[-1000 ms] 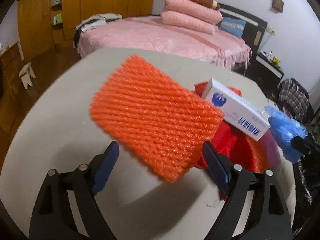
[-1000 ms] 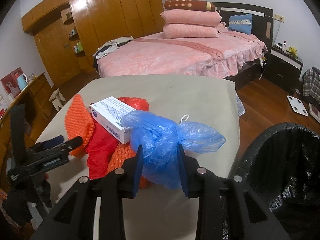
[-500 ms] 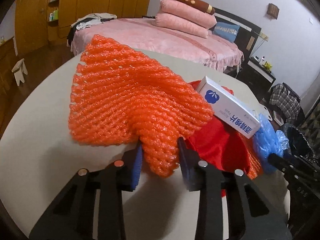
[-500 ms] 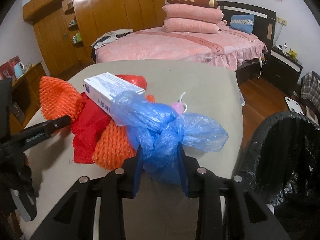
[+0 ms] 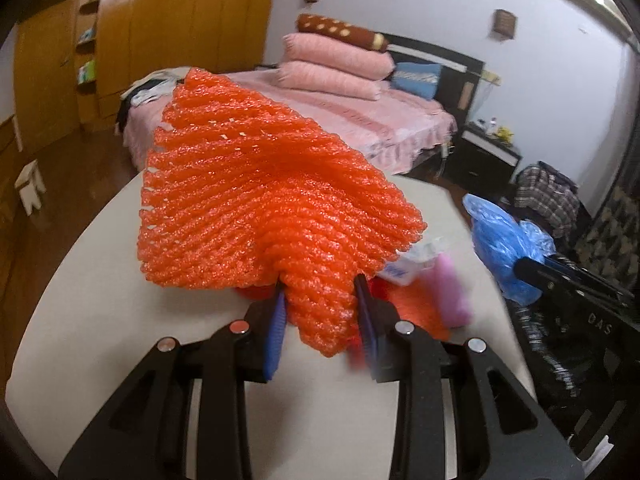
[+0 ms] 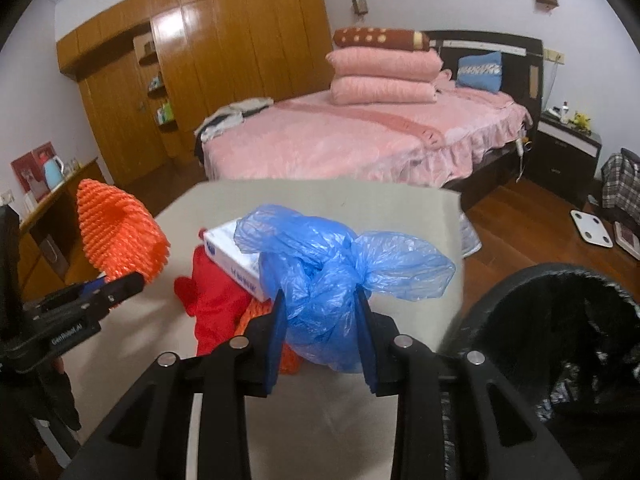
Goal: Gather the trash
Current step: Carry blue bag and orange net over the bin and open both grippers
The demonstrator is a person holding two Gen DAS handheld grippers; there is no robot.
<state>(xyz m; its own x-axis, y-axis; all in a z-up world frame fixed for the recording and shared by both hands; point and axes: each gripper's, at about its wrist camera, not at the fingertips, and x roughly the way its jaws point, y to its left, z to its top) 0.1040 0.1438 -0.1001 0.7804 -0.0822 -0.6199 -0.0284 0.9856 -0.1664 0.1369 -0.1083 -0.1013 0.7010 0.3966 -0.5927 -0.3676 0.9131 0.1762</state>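
My left gripper (image 5: 320,312) is shut on a corner of the orange foam net (image 5: 260,208), which hangs lifted above the grey table (image 5: 120,280); the same orange foam net (image 6: 116,236) shows at the left of the right wrist view. My right gripper (image 6: 320,324) is shut on a knotted blue plastic bag (image 6: 320,264), held off the table. That blue bag (image 5: 504,244) also shows at the right of the left wrist view. On the table lie a white box (image 6: 232,256), red cloth (image 6: 216,304), a second orange net (image 6: 256,312) and a pink item (image 5: 452,288).
A bin lined with a black bag (image 6: 560,340) stands right of the table. Beyond the table's far edge (image 6: 320,188) is a pink bed (image 6: 360,140), with a wooden wardrobe (image 6: 220,60) to its left. A dark nightstand (image 6: 568,148) stands at the right wall.
The left gripper closed on the orange net's corner and lifted it off the table. The right gripper rose a little with the blue bag, clear of the pile.
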